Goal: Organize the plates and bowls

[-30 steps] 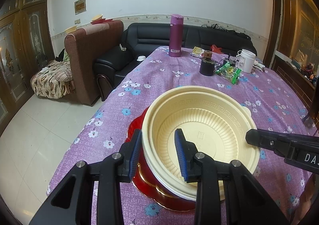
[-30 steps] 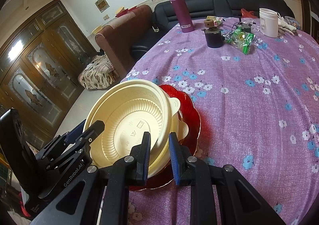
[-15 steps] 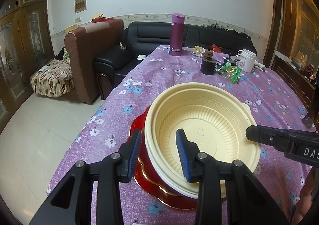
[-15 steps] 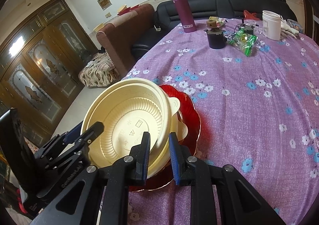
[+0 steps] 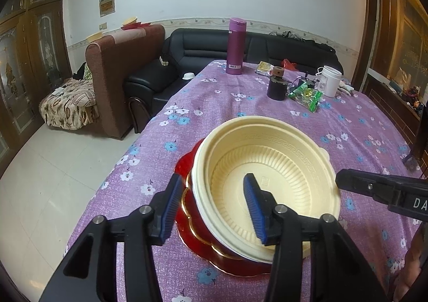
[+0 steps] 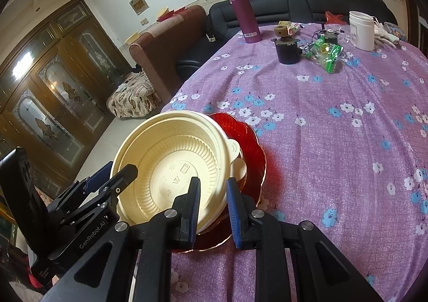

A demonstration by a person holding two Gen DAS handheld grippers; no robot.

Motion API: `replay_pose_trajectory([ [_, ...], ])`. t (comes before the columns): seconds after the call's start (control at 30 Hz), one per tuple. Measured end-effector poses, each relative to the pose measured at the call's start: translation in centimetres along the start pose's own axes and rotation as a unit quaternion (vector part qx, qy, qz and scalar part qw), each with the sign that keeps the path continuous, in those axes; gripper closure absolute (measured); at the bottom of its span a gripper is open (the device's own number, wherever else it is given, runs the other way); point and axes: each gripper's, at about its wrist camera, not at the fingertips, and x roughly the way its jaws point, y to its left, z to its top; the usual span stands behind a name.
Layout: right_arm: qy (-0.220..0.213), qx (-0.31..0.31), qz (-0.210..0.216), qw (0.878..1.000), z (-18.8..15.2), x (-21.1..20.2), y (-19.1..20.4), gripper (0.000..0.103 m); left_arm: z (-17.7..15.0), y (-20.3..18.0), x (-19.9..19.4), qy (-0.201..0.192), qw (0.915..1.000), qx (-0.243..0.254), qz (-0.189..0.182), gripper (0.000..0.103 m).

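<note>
1. A cream plastic bowl (image 5: 267,181) sits nested on other cream bowls, all stacked on a red plate (image 5: 192,232) near the edge of the purple flowered worktop (image 5: 347,125).
2. The left claw (image 5: 211,205) has just been opening; its pads straddle the bowl's near rim, apart and not pressing it.
3. The right claw (image 6: 212,211) is clamped on the bowl's rim on the opposite side.
4. To finish well, the left claw should probably back straight off without nudging the rim, while the right keeps the bowl level until it rests squarely.
</note>
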Motion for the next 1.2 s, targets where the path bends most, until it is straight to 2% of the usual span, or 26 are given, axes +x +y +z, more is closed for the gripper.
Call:
replay_pose_trajectory([
  [0.23, -0.012, 0.005, -0.001, 1.0, -0.2, -1.2, -0.9, 0.081, 0.2, 0.6, -1.0, -0.007, 0.9999, -0.006, 0.011, 0.051],
  [0.47, -0.015, 0.026, -0.002, 1.0, -0.7, -1.9, -2.5, 0.081, 0.0, 3.5, -2.2, -0.007, 0.9992, -0.035, 0.016, 0.05],
  [0.77, -0.005, 0.04, -0.005, 0.999, -1.3, -1.5, -3.4, 0.081, -1.3, 6.1, -1.5, 0.017, 0.998, -0.05, 0.034, 0.046],
  [0.9, 0.0, 0.047, -0.007, 0.999, -1.6, -1.1, -3.9, 0.076, -1.8, 6.1, -0.6, 0.034, 0.9981, -0.044, 0.026, 0.045],
  [1.03, 0.007, 0.056, -0.005, 0.998, -1.8, -0.5, -4.8, 0.072, -2.4, 6.2, 0.3, 0.049, 0.998, -0.039, 0.013, 0.037],
  [1.1, 0.007, 0.064, 0.0, 0.998, -2.0, -0.3, -5.2, 0.066, -2.7, 6.4, 0.6, 0.055, 0.9977, -0.04, 0.003, 0.036],
  [1.2, 0.007, 0.071, 0.003, 0.997, -2.0, 0.0, -5.9, 0.065, -3.1, 6.6, 1.2, 0.059, 0.9976, -0.036, -0.002, 0.036],
])
